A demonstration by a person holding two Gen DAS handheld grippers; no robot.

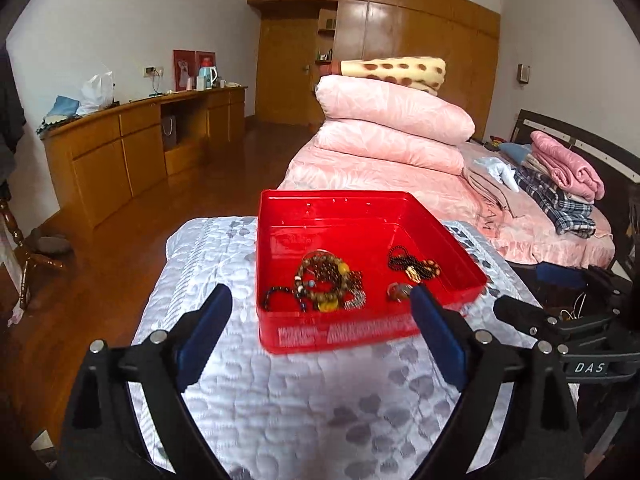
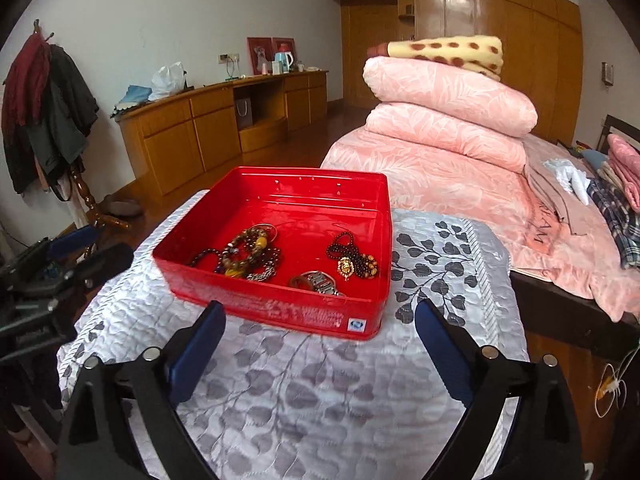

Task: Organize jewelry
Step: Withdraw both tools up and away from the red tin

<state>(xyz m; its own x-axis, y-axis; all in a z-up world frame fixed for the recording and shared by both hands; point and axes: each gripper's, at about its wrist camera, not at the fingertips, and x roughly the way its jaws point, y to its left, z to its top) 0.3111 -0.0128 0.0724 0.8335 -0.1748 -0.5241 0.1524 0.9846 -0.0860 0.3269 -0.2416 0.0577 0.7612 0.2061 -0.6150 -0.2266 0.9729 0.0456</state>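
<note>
Right wrist view: both the right gripper (image 2: pixel 316 332) and left gripper (image 1: pixel 320 316) hang spread and empty before the red tin (image 2: pixel 362 216) at frame centre, its jewelry (image 2: pixel 250 254) seemingly gathered, likely awaiting a lid.

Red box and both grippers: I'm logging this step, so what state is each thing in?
Red box: lidless, upright on the quilted cloth.
Bead bracelets: piled inside, left part.
Watch: inside, near the front wall.
Pendant necklace: inside, right part.
Left gripper: open, empty.
Right gripper: open, empty.
</note>
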